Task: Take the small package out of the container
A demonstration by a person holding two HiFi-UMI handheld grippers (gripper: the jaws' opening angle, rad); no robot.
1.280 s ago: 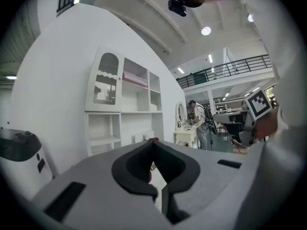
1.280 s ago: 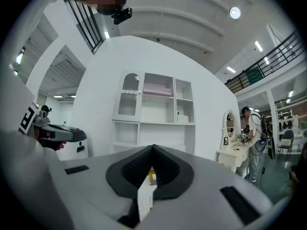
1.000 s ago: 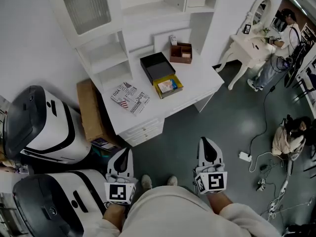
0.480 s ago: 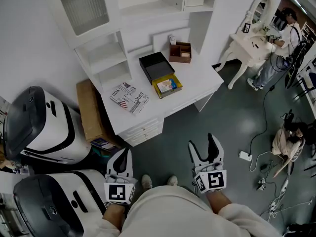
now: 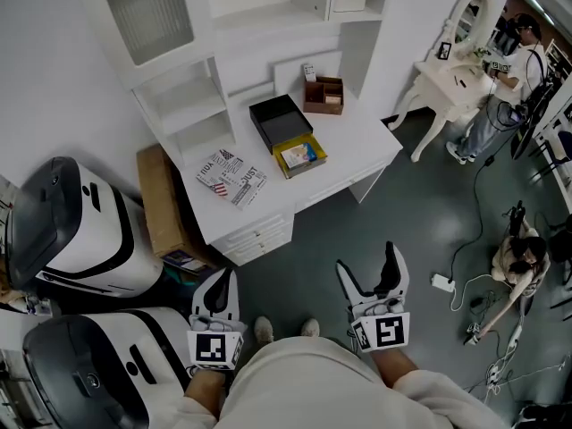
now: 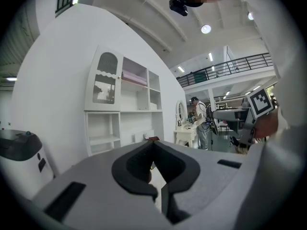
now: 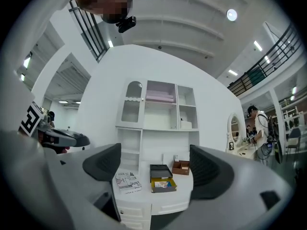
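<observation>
Low at the frame's left, the left gripper hangs clenched and empty. Upper centre, on the desk, the package lies in the open yellow container, with the black lid just beside it. Lower right of centre, the right gripper is opening its jaws, nothing between them. Best to walk up, descend from above and pinch the package's edges. How thick the package is, and how snugly it sits, is too small to tell.
</observation>
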